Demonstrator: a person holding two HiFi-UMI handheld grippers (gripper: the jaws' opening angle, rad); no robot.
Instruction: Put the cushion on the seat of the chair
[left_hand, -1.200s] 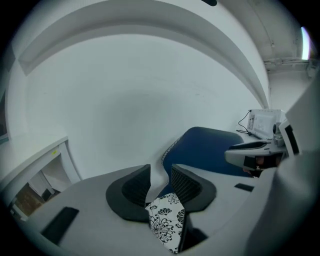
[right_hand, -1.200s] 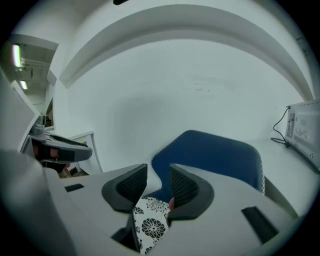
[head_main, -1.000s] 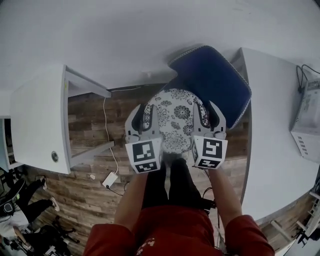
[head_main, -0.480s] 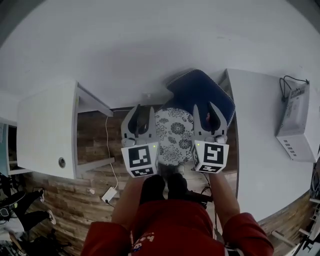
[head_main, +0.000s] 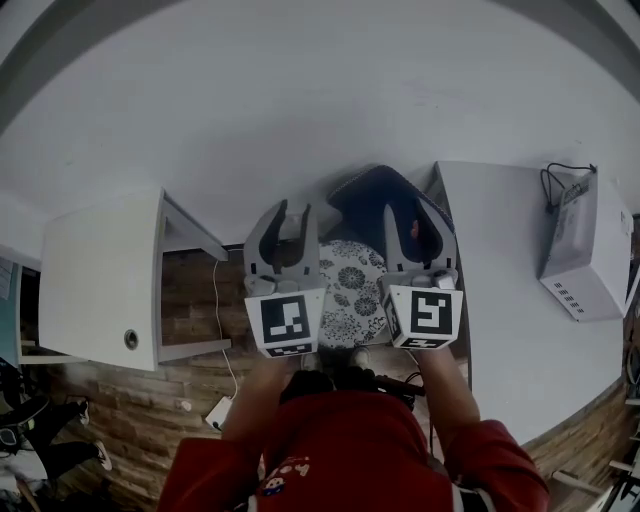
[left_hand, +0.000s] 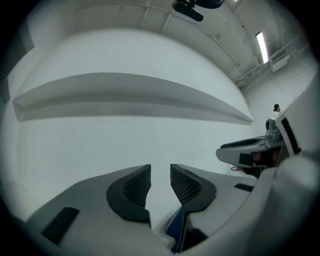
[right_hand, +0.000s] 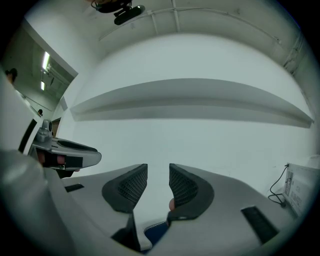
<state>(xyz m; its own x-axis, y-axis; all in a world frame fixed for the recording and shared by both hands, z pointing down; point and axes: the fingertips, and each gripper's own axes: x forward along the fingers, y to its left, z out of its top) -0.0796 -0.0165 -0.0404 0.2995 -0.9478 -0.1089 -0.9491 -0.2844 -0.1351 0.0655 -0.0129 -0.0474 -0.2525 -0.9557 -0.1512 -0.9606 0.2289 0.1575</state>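
White floral cushion (head_main: 350, 295) flat on chair (head_main: 366, 198) seat.

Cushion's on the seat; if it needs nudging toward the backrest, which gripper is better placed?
Right, marginally. The right gripper and left gripper are open and empty, flanking the floral cushion; the right's jaws overlap the blue backrest, while the left sits off to its left.

The round white cushion with the black flower print (head_main: 350, 300) lies flat on the seat of the dark blue fabric chair (head_main: 372, 200), right below my jaws.
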